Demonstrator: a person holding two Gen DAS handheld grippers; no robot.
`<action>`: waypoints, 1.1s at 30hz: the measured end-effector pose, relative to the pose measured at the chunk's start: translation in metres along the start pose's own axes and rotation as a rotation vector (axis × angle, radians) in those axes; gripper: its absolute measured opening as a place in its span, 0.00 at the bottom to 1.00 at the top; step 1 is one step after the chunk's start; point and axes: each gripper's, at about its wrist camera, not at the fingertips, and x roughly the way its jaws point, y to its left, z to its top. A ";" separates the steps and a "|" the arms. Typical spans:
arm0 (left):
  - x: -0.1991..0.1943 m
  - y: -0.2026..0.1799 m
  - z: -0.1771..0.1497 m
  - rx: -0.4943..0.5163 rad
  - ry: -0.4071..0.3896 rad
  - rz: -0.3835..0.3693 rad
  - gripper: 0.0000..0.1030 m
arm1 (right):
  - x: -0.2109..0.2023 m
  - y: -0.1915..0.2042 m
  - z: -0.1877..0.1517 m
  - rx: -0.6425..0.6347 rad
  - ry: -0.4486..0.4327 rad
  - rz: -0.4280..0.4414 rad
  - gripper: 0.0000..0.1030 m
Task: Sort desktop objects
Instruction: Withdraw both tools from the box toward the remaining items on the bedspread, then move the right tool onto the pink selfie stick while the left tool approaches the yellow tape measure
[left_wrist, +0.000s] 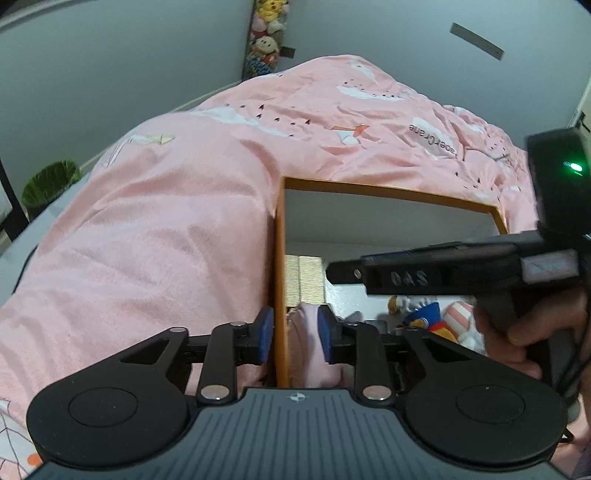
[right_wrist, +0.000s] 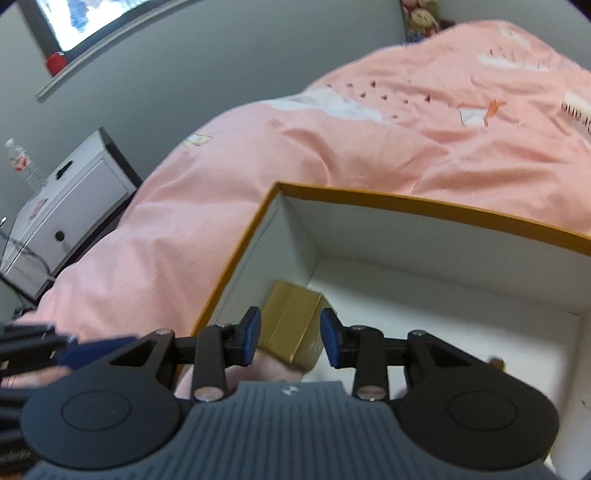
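- Orange-rimmed cardboard box (right_wrist: 406, 201), floor partly hidden behind grippers.
- Left gripper (left_wrist: 295, 334) part-open, straddling box wall, not clamping.
- Right gripper (right_wrist: 290, 338) part-open around gold carton (right_wrist: 291, 325); contact unclear.

- My work surface is a bed under a pink quilt (right_wrist: 229, 206), creased and printed with white clouds, small dark birds and some lettering.
- An open box (right_wrist: 424, 205) with an orange rim and white inner walls sits directly on the quilt, and the fabric bulges up against its left wall.
- In my left camera the same box (left_wrist: 369, 186) shows only its rim and far wall, with quilt (left_wrist: 147, 221) spreading to the left and behind.
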 end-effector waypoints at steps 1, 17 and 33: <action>-0.002 -0.004 -0.001 0.010 -0.005 0.001 0.39 | -0.008 0.000 -0.005 -0.004 -0.013 0.004 0.38; -0.039 -0.081 -0.041 0.250 -0.083 -0.123 0.46 | -0.149 -0.018 -0.117 0.120 -0.271 -0.097 0.65; 0.019 -0.126 -0.113 0.375 0.236 -0.172 0.51 | -0.152 -0.018 -0.221 0.369 -0.090 -0.337 0.63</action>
